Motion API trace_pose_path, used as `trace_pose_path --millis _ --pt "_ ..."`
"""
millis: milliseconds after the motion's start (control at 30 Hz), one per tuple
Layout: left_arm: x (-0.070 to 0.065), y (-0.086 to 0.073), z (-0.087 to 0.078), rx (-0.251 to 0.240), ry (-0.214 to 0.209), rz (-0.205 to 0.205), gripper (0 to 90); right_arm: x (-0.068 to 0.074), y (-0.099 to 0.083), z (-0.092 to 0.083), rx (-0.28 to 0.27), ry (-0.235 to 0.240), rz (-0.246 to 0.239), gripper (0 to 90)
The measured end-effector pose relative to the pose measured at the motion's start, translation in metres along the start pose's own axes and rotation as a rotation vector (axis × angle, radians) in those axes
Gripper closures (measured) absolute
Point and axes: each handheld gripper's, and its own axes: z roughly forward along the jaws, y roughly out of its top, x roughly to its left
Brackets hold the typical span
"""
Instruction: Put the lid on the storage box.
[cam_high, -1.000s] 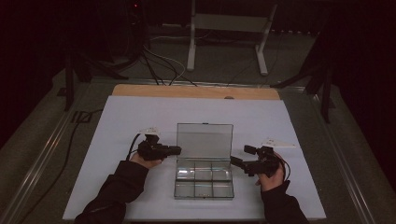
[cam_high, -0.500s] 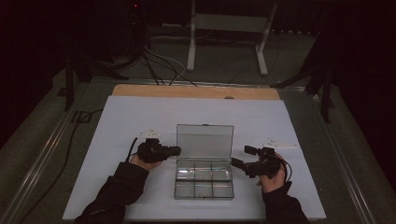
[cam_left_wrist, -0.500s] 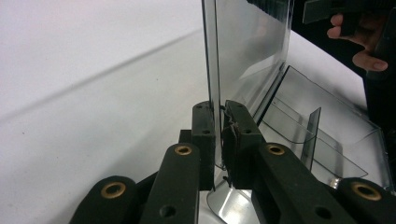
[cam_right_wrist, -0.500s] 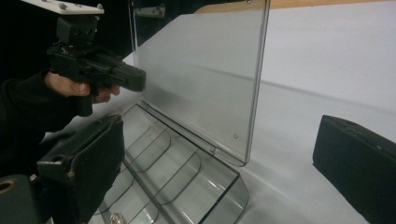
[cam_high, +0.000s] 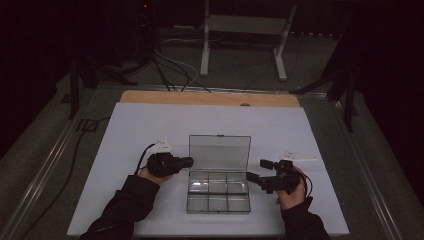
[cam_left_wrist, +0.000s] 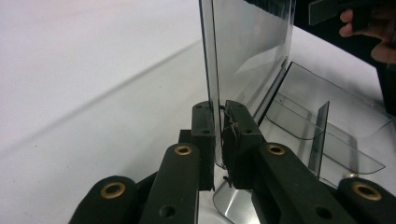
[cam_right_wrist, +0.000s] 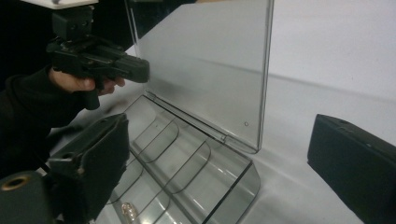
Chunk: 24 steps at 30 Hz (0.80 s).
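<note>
— Where's the clear box (cam_high: 218, 190) sitting?

— On the white bench (cam_high: 125, 130), about midway between the person's two hands, toward the near edge. Its lid (cam_high: 220, 152) stands upright on the hinge at the far side, and the tray is split into small compartments.

— And the left claw (cam_left_wrist: 218, 135)?

— Clamped on the left edge of the raised lid; from its own camera you see the clear panel running straight up between the two black jaws, which are nearly together on it (thin plastic, so hardly a gap).

— The right claw (cam_high: 254, 171)?

— Its jaws are spread wide apart, with nothing between them. It hovers just off the right side of the box, pointing at it. There's a small metal piece (cam_right_wrist: 128, 211) in one compartment nearest that claw.
</note>
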Motion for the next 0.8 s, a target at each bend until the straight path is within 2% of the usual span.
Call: trace_pose_path --millis 167,300,367,400,500,567,633,667,800 --pt "-0.0016 0.0001 -0.0005 0.002 0.008 0.02 85.9 0.0072 0.0027 0.002 0.013 0.008 0.011 7.5" --pt "-0.0027 -0.0004 -0.0009 -0.001 0.015 0.057 85.8 0.0084 0.0024 0.0035 0.034 -0.019 0.057 23.9" --pt "-0.0035 -0.0006 -0.001 -0.003 0.02 0.072 85.8 0.0084 0.0014 0.0031 0.046 -0.022 0.056 35.0" --pt "-0.0038 -0.0006 -0.0011 -0.003 0.02 0.081 85.8 0.0082 0.0013 0.0027 0.051 -0.022 0.053 44.9" --pt "-0.0048 -0.0005 -0.0016 -0.001 0.027 0.112 85.8 0.0074 0.0015 0.0016 0.062 -0.008 0.048 65.9" --pt "-0.0058 -0.001 -0.0019 -0.005 0.03 0.133 85.9 0.0067 0.0021 0.0012 0.068 0.016 0.048 76.6" --pt "-0.0067 -0.0014 -0.0023 -0.007 0.033 0.151 85.9 0.0057 0.0025 0.0008 0.07 0.021 0.056 87.1" --pt "-0.007 -0.0017 -0.0025 -0.009 0.035 0.157 85.9 0.0049 0.0028 0.0005 0.071 0.025 0.063 90.0" --pt "-0.0078 -0.0031 -0.0027 -0.019 0.037 0.182 86.0 0.0023 0.004 -0.0009 0.061 0.033 0.081 90.0"
